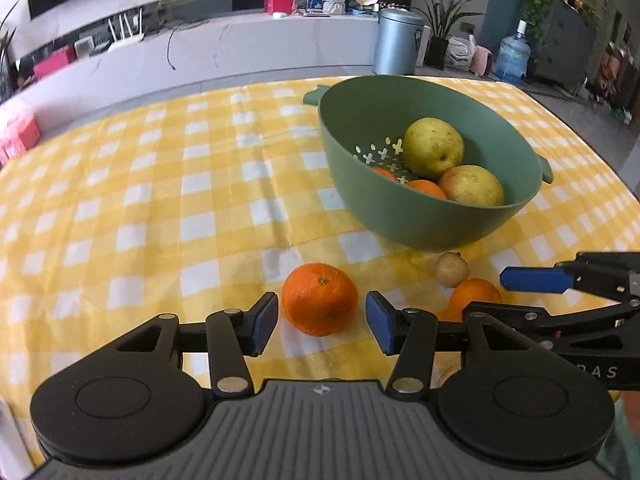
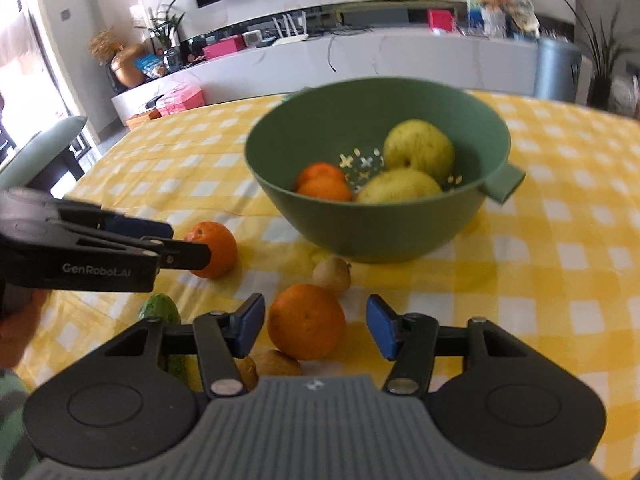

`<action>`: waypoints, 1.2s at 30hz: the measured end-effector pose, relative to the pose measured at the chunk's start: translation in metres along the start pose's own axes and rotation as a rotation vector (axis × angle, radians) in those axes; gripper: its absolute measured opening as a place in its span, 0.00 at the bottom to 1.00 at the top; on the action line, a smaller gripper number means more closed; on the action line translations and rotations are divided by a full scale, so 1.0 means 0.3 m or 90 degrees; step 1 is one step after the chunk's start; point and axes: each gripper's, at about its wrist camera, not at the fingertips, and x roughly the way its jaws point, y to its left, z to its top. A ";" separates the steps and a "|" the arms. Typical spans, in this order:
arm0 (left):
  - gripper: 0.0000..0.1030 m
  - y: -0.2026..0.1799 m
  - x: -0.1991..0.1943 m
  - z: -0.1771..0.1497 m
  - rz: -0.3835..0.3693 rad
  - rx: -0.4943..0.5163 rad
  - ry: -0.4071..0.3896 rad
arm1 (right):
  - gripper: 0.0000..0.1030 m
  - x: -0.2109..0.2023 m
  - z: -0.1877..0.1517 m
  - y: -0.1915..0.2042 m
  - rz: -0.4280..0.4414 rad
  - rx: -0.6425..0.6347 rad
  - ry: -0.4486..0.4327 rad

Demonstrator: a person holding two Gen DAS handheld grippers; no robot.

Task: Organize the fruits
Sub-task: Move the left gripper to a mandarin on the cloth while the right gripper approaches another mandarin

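Observation:
A green colander bowl [image 1: 400,216] [image 2: 360,236] on the yellow checked tablecloth holds two yellow pears [image 1: 433,147] [image 2: 418,148] and two oranges [image 2: 326,182]. My left gripper [image 1: 322,322] is open, its pads on either side of an orange [image 1: 319,299] on the cloth, which also shows in the right wrist view [image 2: 214,249]. My right gripper [image 2: 316,326] is open around a second orange [image 2: 306,321], seen also in the left wrist view [image 1: 474,294]. A small brownish fruit [image 1: 451,269] [image 2: 332,275] lies between the oranges and the bowl.
A green cucumber-like fruit [image 2: 162,312] and brown pieces [image 2: 276,362] lie near my right gripper. A green chair back [image 2: 44,144] stands at the table's left. A metal bin [image 1: 398,42] and water bottle [image 1: 513,54] stand on the floor beyond the table.

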 end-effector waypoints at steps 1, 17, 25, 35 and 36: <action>0.58 -0.003 0.004 -0.002 0.005 0.002 -0.002 | 0.51 0.009 -0.001 -0.009 0.007 0.015 0.002; 0.61 -0.039 0.068 -0.009 0.036 0.029 0.018 | 0.51 0.036 -0.011 -0.007 0.039 0.033 0.018; 0.56 -0.042 0.089 -0.010 0.044 0.034 0.033 | 0.49 0.039 -0.020 0.003 0.038 0.015 0.023; 0.50 -0.040 0.088 -0.011 0.036 0.028 0.033 | 0.41 0.035 -0.027 0.044 0.029 -0.045 0.014; 0.50 -0.040 0.087 -0.011 0.037 0.028 0.033 | 0.41 0.036 -0.028 0.047 0.027 -0.050 0.013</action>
